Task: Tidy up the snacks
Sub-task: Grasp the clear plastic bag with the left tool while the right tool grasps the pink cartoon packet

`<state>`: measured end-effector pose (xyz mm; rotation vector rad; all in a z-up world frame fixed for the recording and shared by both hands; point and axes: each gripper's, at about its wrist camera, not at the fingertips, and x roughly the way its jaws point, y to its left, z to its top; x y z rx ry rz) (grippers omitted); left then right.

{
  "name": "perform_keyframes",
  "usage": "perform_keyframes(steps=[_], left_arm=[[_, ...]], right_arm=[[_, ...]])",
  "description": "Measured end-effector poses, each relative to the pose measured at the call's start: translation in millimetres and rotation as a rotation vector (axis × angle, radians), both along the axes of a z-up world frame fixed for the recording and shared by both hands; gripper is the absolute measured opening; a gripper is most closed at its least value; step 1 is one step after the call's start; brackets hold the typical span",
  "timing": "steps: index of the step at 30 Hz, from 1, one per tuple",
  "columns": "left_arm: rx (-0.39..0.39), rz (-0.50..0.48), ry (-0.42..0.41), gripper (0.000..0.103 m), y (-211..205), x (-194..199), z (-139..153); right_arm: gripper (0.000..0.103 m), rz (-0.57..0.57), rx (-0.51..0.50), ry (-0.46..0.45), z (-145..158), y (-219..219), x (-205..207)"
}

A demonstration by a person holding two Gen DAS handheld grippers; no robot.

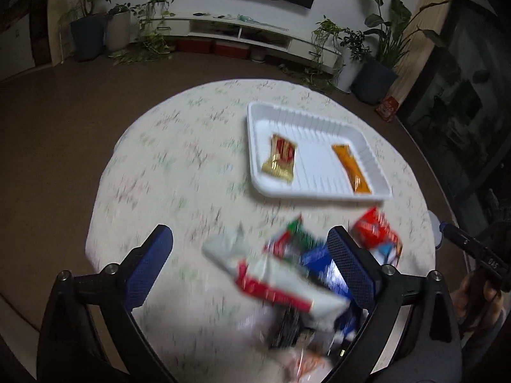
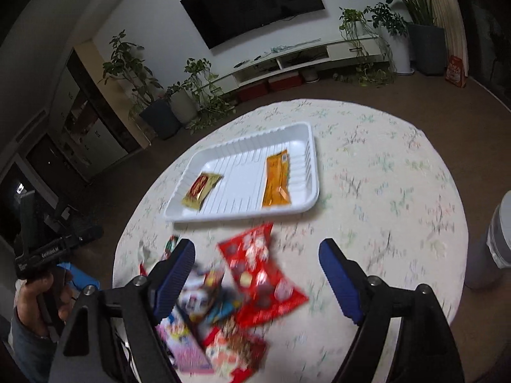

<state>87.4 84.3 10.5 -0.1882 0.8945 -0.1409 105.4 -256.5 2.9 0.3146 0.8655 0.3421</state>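
Note:
A white ribbed tray (image 1: 319, 121) (image 2: 249, 146) lies on the round table. It holds a red-and-gold packet (image 1: 280, 158) (image 2: 202, 189) and an orange bar (image 1: 350, 168) (image 2: 276, 177). A blurred heap of snack packets (image 1: 287, 274) (image 2: 223, 312) lies on the near side of the table, with a red packet (image 1: 377, 231) (image 2: 262, 271) at its right. My left gripper (image 1: 250, 266) is open and empty above the heap. My right gripper (image 2: 257, 276) is open and empty above the red packet.
The table has a pale flowered cloth (image 1: 179, 146) (image 2: 383, 166) and brown floor around it. A grey-white cylinder (image 2: 491, 249) stands at the table's right edge. The other hand-held gripper shows at the frame edge (image 1: 472, 252) (image 2: 48, 252). Plants and a TV unit stand behind.

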Motion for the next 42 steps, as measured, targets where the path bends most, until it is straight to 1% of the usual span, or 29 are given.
perform_keyframes(steps=[2, 4, 5, 6, 8, 11, 14, 18, 22, 25, 29, 31, 34, 35, 36, 39, 42], left_arm=[[-0.001, -0.021, 0.007, 0.098, -5.0, -31.8, -15.1], [-0.027, -0.034, 0.030, 0.098, -8.9, -58.8, -28.6], [-0.036, -0.029, 0.036, 0.098, -10.4, -70.0, -33.1], [-0.042, -0.019, 0.040, 0.098, -11.9, -79.9, -37.2], [-0.048, -0.015, 0.042, 0.098, -15.8, -98.9, -45.1], [-0.033, 0.001, 0.054, 0.098, -21.6, -112.7, -56.3], [-0.012, 0.003, 0.069, 0.098, -28.6, -112.5, -64.9], [0.020, -0.008, 0.063, 0.098, -34.6, -108.7, -67.0], [0.041, 0.019, 0.068, 0.098, -35.5, -99.9, -69.2], [0.044, 0.007, 0.081, 0.098, -37.2, -94.3, -72.0], [0.073, 0.001, 0.110, 0.097, -40.7, -87.0, -81.5], [0.086, 0.000, 0.130, 0.094, -39.9, -83.7, -87.2], [0.095, 0.001, 0.150, 0.094, -35.3, -80.5, -94.8], [0.098, 0.004, 0.153, 0.094, -33.3, -79.8, -96.0], [0.105, 0.008, 0.157, 0.094, -31.5, -78.6, -96.9], [0.136, 0.019, 0.164, 0.094, -27.7, -72.6, -96.9], [0.151, 0.027, 0.181, 0.094, -26.5, -65.1, -97.8]], right_arm=[[0.082, 0.050, -0.037, -0.016, -3.5, 17.7, -26.5], [0.079, 0.072, -0.083, -0.052, -5.4, 31.4, -45.9], [0.076, 0.091, -0.105, -0.073, -5.7, 40.2, -56.3], [0.070, 0.115, -0.121, -0.077, -7.2, 46.9, -62.2], [0.068, 0.160, -0.160, -0.071, -10.8, 64.2, -70.7], [0.065, 0.186, -0.196, -0.053, -17.8, 77.1, -74.9], [0.063, 0.195, -0.216, -0.052, -20.2, 86.8, -77.6], [0.057, 0.221, -0.275, -0.054, -27.9, 105.1, -78.9], [0.057, 0.218, -0.299, -0.017, -39.0, 114.7, -73.2], [0.055, 0.227, -0.312, -0.007, -44.1, 120.2, -70.0], [0.054, 0.241, -0.337, 0.001, -50.2, 127.4, -66.9], [0.054, 0.244, -0.334, 0.016, -53.2, 128.4, -63.8], [0.042, 0.253, -0.336, 0.026, -54.8, 129.2, -62.7], [0.036, 0.258, -0.340, 0.029, -55.5, 129.4, -63.0], [0.035, 0.264, -0.341, 0.035, -56.3, 129.5, -63.6], [0.034, 0.276, -0.335, 0.048, -57.8, 127.2, -68.5], [0.034, 0.281, -0.316, 0.061, -57.4, 121.0, -73.8]])
